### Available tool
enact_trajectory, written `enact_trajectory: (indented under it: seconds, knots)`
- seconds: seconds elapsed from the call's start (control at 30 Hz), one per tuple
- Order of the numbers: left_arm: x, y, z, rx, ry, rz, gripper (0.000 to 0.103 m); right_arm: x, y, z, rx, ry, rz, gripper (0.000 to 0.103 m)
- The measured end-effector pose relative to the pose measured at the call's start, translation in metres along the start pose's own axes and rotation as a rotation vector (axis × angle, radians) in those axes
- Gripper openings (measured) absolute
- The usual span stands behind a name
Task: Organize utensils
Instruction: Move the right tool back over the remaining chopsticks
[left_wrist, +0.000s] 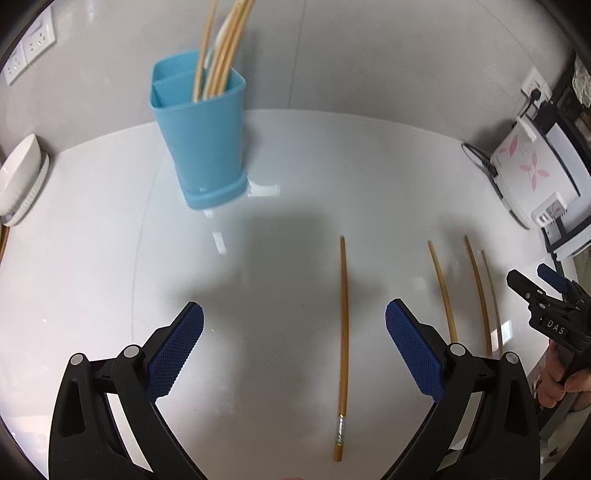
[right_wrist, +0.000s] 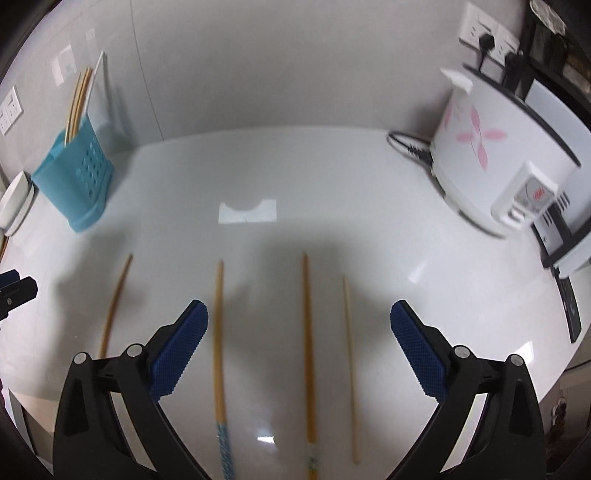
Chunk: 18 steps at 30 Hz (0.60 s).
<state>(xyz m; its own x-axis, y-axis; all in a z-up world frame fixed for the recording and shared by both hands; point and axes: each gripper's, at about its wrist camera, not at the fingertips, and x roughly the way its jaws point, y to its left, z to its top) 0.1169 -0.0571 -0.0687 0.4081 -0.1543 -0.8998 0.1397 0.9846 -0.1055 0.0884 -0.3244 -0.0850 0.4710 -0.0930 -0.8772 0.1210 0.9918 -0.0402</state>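
Pick-up step, nothing grasped yet. Left gripper (left_wrist: 294, 350) jaws spread wide, empty, over the long tan wooden chopstick with a metal band (left_wrist: 344, 332) lying flat on the glossy white table (left_wrist: 110, 258). Right gripper (right_wrist: 298, 350) likewise wide apart, empty, above three more chopsticks (right_wrist: 307, 350). Next: lower, pinch one stick, carry it to the blue plastic utensil holder (left_wrist: 201, 129) beyond the banded chopstick, already holding several.

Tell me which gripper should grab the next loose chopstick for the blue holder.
Probably the left gripper: it is open with one chopstick lying between its fingers, and the blue holder stands just ahead. The right gripper, also open, frames three chopsticks and sits farther from the holder.
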Motion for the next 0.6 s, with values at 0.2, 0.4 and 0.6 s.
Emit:
enact_trajectory:
  seconds: [0.2,0.4,0.6]
  knots:
    - [0.019,-0.011,-0.019,-0.002,0.072,-0.005,0.097,0.007,-0.012,-0.022,-0.010,0.063,0.011,0.095]
    - [0.033,-0.019,-0.037,-0.001,0.130,0.007,0.097,0.016,-0.010,-0.041,-0.034,0.134,0.031,0.095]
    - [0.046,-0.025,-0.052,0.012,0.188,0.027,0.096,0.028,-0.011,-0.055,-0.029,0.210,0.058,0.089]
